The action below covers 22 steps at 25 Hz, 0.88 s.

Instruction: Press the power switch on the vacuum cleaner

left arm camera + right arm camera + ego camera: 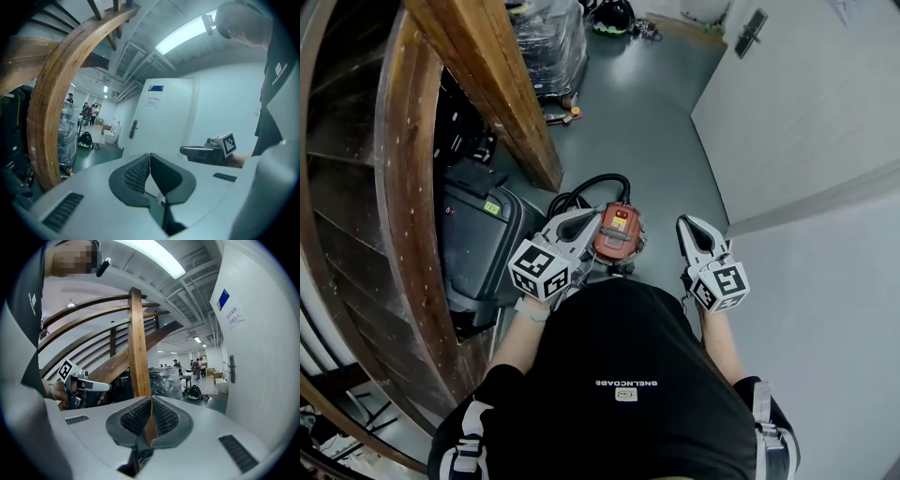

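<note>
In the head view a small vacuum cleaner (617, 234) with a red-orange top stands on the grey floor just ahead of the person, a black hose (591, 185) looping behind it. My left gripper (586, 218) is held over the vacuum's left side with its jaws shut and nothing in them. My right gripper (687, 225) hovers to the vacuum's right, apart from it, also shut and empty. Both gripper views look out level across the room and do not show the vacuum. Each shows the other gripper: the right gripper (206, 152) and the left gripper (84, 385).
A curved wooden stair beam (492, 89) and post (138, 348) rise at the left, with a black case (478, 234) beneath. A white wall (806, 103) with a door handle (750, 33) stands close on the right. A wrapped pallet (548, 42) and several people (197, 367) are farther off.
</note>
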Tool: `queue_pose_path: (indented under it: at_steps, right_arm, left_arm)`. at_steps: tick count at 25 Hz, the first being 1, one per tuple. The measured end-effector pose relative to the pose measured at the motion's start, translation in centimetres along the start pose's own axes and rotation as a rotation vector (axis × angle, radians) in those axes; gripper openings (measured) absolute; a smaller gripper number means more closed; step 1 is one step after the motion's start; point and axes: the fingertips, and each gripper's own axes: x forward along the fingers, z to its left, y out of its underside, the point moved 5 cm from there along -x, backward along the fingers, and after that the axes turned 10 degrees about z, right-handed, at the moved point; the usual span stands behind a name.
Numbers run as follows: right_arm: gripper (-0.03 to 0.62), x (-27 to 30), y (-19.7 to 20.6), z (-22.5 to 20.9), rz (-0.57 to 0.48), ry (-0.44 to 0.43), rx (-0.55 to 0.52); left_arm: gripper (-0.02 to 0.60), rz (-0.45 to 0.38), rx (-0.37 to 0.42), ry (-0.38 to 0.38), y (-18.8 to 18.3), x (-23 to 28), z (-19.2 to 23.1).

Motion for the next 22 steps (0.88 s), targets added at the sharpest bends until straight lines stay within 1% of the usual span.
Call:
queue_pose_path:
  at_steps: [5, 10, 17, 22]
  right_arm:
    - [0.029, 0.0, 0.2, 0.0, 0.005, -0.011, 0.012]
    - [0.029, 0.4, 0.4, 0.4, 0.017, -0.030, -0.001]
    - [0.029, 0.9, 0.1, 0.3, 0.020, -0.042, -0.011]
    - [0.029, 1.4, 0.1, 0.7, 0.019, -0.056, -0.014]
  left_arm:
    - [0.015, -0.006, -0.012, -0.012, 0.3, -0.3, -0.3]
    - [0.015, -0.005, -0.028, -0.034, 1.3, -1.1, -0.2]
    - [0.015, -0.022, -0.052, -0.072, 1.7, -2.4, 0.1]
    - [0.015, -0.031, -0.061, -0.082, 2.0, -2.7, 0.2]
